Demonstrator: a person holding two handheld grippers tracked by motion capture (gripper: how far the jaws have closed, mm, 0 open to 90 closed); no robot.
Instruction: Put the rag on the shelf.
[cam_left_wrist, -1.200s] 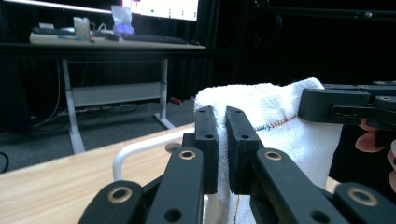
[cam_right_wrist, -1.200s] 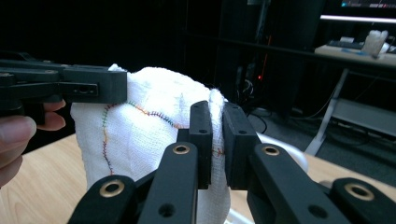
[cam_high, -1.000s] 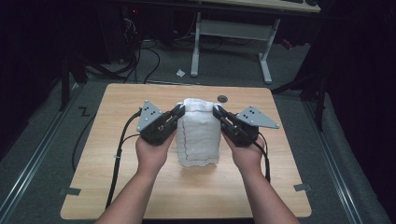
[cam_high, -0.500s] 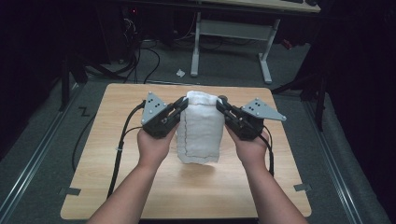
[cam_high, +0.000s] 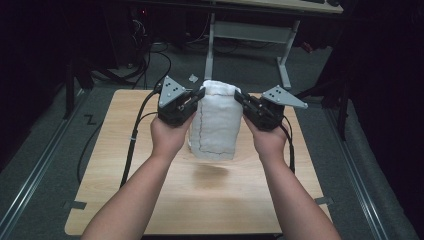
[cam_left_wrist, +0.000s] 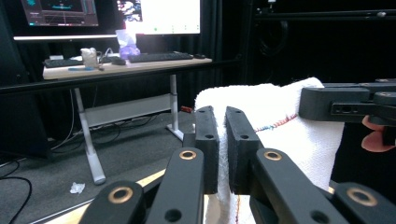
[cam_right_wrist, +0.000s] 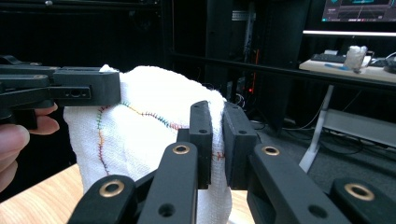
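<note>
The left hand-held gripper (cam_high: 199, 95) and right hand-held gripper (cam_high: 238, 96) each pinch a top corner of the towel (cam_high: 216, 125), which hangs above the worktop (cam_high: 125, 165).

My left gripper (cam_high: 194, 101) and right gripper (cam_high: 245, 101) sit at the same height above the table (cam_high: 125, 190), with the towel (cam_high: 216, 122) hanging between them, its bottom edge clear of the tabletop. Each pair of jaws pinches an upper corner of the towel (cam_left_wrist: 275, 116), left corner in my left, right corner in my right (cam_right_wrist: 140, 116). My left hand (cam_high: 169, 137) is just left of the cloth, my right hand (cam_high: 269, 140) just right of it. Beyond the table's far edge stands a desk (cam_high: 250, 30), with cables (cam_high: 145, 55) on the floor to its left. From the left gripper view, the desk (cam_left_wrist: 116, 67) carries a keyboard (cam_left_wrist: 159, 57), with monitors (cam_left_wrist: 154, 16) behind it.
</note>
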